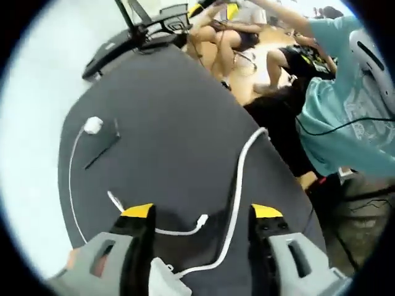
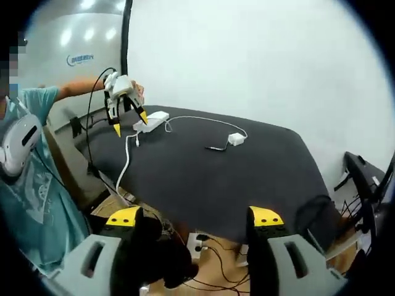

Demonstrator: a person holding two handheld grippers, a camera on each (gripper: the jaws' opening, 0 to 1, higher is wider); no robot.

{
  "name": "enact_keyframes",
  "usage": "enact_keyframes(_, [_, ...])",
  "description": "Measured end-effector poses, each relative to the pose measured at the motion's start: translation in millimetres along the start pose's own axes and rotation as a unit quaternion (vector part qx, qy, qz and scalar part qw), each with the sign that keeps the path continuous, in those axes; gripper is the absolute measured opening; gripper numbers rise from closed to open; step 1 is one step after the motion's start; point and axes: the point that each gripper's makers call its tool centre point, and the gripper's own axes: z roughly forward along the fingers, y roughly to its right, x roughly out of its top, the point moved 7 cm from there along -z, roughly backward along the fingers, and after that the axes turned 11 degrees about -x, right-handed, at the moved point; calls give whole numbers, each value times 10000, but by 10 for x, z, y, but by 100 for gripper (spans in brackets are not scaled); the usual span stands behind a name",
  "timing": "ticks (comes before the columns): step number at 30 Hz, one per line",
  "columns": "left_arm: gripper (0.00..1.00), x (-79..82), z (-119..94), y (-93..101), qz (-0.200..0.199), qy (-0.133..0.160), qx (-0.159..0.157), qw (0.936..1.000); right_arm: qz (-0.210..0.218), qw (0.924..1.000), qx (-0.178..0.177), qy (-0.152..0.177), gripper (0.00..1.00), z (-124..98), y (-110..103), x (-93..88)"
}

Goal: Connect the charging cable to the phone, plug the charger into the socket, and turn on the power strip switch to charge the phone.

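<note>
Both grippers' fingers wide, empty; left gripper [image 2: 130, 121] over power strip [image 2: 151, 121] near table [image 2: 247, 179] edge.

Left gripper [image 2: 129, 120] hangs over the table's far left corner, jaws apart, nothing between, tips down, held by an outstretched arm [image 2: 74, 89]. Right gripper [image 2: 195, 217] is off the table's near edge, jaws wide apart, nothing between them.

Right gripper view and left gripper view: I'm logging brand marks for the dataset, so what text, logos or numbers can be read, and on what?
Blue sign on the far wall: lettering too blurred to read.
Pale print on the person's teal shirt: no legible words.
Charger, power strip, table: no visible text.
</note>
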Motion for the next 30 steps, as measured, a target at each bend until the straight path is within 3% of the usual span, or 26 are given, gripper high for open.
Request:
enact_keyframes(2, [62, -11, 15, -12, -13, -48, -95, 9999, 14, 10000, -7, -3, 65, 11, -21, -1])
enact_keyframes(4, [61, -42, 33, -34, 102, -203, -43, 9997, 1, 10000, 5, -12, 65, 28, -47, 7])
enact_keyframes(9, [58, -76, 78, -68, 49, -268, -117, 9996, -23, 10000, 50, -23, 65, 74, -84, 42])
enact_keyframes(10, [56, -133, 79, -90, 112, -563, -77, 9983, -30, 10000, 59, -24, 65, 81, -93, 45])
enact_keyframes(11, [55, -160, 95, -104, 127, -667, -55, 9977, -43, 10000, 74, -27, 65, 88, -101, 45])
enact_keyframes(17, [53, -283, 238, -127, 13, -1010, -207, 9947, -72, 9999, 127, -56, 65, 133, -156, 34])
enact_keyframes(21, [49, -358, 227, -222, -10, -1332, -220, 9908, -110, 9997, 175, -98, 65, 179, -194, 21])
enact_keyframes(23, [47, -373, 247, -219, -81, -1456, -384, 9886, -114, 9996, 224, -84, 65, 205, -219, 23])
enact_keyframes(25, [46, -430, 259, -234, -112, -1775, -463, 9830, -95, 9996, 278, -53, 65, 234, -252, 29])
enact_keyframes(28, [40, -558, 230, -404, 2, -2260, -334, 9736, -114, 9993, 361, -46, 65, 278, -302, 25])
enact_keyframes(30, [39, -600, 252, -413, -71, -2244, -410, 9736, -135, 9992, 379, -52, 65, 297, -315, 23])
